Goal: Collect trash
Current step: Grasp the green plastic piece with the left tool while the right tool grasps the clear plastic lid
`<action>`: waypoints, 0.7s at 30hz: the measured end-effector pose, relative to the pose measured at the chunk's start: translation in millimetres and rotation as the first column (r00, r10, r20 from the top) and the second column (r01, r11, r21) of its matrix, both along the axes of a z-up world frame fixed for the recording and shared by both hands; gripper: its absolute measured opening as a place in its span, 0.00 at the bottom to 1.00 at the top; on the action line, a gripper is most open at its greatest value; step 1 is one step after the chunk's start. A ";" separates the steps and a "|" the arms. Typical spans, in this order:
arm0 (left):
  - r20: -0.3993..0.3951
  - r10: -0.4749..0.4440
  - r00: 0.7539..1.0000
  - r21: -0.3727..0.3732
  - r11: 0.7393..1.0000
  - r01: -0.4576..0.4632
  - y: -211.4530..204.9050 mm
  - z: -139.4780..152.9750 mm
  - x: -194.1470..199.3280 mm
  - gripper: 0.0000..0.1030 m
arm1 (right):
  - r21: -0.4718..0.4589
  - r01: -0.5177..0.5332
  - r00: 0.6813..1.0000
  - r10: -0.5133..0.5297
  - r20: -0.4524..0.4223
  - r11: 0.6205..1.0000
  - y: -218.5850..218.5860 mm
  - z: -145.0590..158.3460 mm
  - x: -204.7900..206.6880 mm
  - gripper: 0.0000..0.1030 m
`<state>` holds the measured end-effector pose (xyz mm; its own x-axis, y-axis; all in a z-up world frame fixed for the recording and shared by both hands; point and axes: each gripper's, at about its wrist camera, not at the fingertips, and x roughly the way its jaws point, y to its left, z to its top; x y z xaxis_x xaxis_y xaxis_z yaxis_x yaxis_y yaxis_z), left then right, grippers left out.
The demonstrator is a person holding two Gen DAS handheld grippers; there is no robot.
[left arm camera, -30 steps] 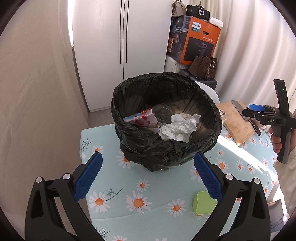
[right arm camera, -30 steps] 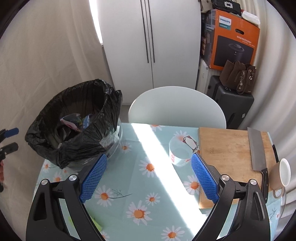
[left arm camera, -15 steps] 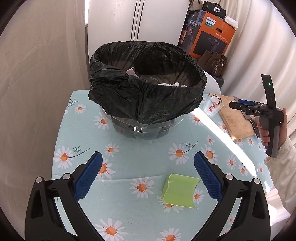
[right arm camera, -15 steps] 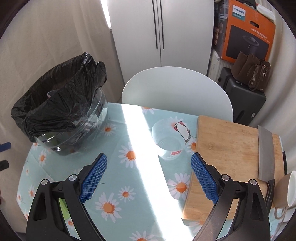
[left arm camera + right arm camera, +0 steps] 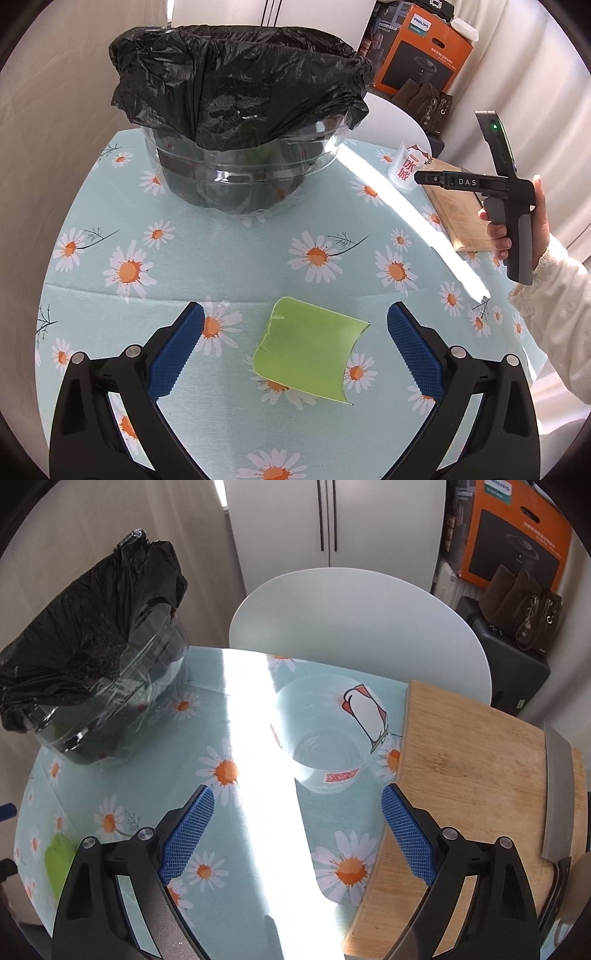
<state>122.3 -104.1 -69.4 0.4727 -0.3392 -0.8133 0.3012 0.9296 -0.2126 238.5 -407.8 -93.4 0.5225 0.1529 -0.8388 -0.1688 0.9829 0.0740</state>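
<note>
The left gripper [image 5: 295, 349] hangs with jaws wide apart on either side of a green paper scrap [image 5: 308, 356], apparently lined up to grab it. The scrap is curled, torn-edged, lying on the daisy tablecloth [image 5: 229, 251] near the camera. The black-lined bin [image 5: 240, 122] sits farther back. The right gripper [image 5: 297, 832], also spread, faces 1 clear plastic cup [image 5: 328, 734].

The left claw [image 5: 295, 343] hangs low with its blue-padded fingers spread wide, gripping nothing. The right claw [image 5: 297, 827] is likewise spread wide and unloaded, held level by the person's right hand [image 5: 517, 225], which wraps its grey handle.
</note>
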 end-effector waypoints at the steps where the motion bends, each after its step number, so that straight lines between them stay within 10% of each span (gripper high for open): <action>1: -0.003 -0.003 1.000 0.004 1.000 0.003 -3.4 -4.7 -1.8 0.94 | -0.004 -0.003 1.000 0.003 -0.001 1.000 0.1 -3.2 4.0 0.85; 21: -0.095 -0.093 0.991 0.166 0.980 0.108 -54.8 -75.4 0.6 0.94 | -0.060 -0.011 1.000 0.012 0.014 0.998 7.0 -22.8 52.7 0.85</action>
